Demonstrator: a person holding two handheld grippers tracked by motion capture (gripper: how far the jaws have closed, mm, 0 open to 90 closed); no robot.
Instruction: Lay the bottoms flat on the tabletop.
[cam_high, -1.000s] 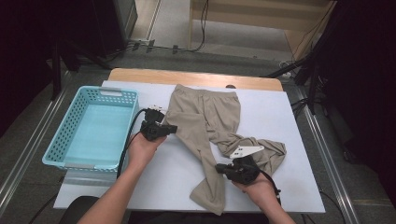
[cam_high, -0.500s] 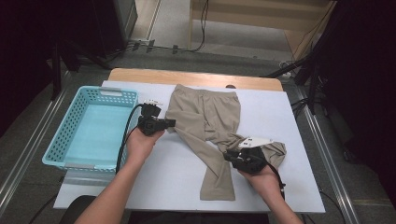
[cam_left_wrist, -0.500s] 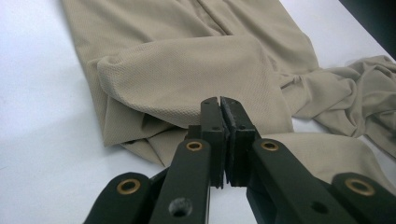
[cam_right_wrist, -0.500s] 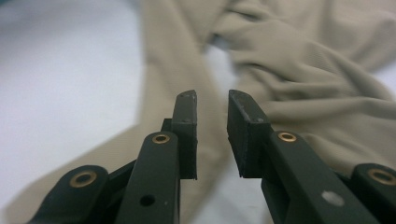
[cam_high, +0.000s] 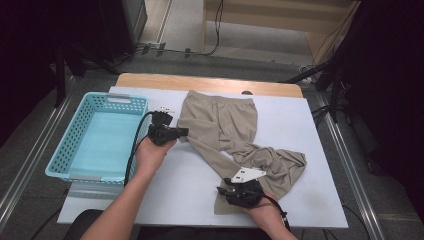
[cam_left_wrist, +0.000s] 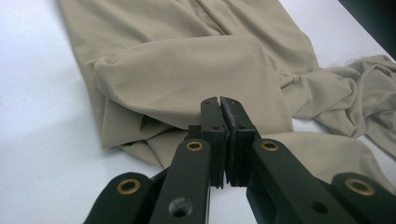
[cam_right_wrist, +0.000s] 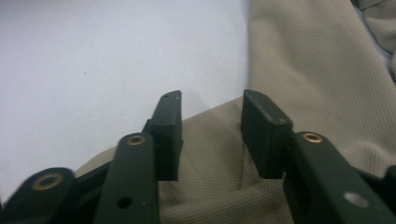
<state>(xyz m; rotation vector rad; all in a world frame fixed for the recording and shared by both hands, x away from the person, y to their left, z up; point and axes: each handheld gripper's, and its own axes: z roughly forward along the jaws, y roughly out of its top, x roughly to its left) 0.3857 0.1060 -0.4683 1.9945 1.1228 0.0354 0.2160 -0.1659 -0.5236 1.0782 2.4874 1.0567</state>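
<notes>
Tan trousers (cam_high: 220, 125) lie spread on the white table (cam_high: 185, 185), one leg bunched at the right. My left gripper (cam_high: 185, 131) sits at the trousers' left edge. In the left gripper view its jaws are pressed together (cam_left_wrist: 219, 100) on a raised fold of the fabric (cam_left_wrist: 187, 70). Near the front edge my right gripper (cam_high: 221, 189) rests over the end of the other trouser leg. Its jaws have just been opening and now stand apart (cam_right_wrist: 212, 100). Tan cloth (cam_right_wrist: 303, 56) lies under and between them, with neither pad pressing on it.
A light blue plastic basket (cam_high: 65, 150) stands on the left of the table, beside my left hand. Behind the white sheet a wooden strip (cam_high: 210, 84) shows at the far edge. Metal rails run along both sides of the table.
The right gripper went up toward the bunched leg, then came back toward the near edge and leftward, and its jaws parted. The left gripper stayed put at the trousers' edge.
</notes>
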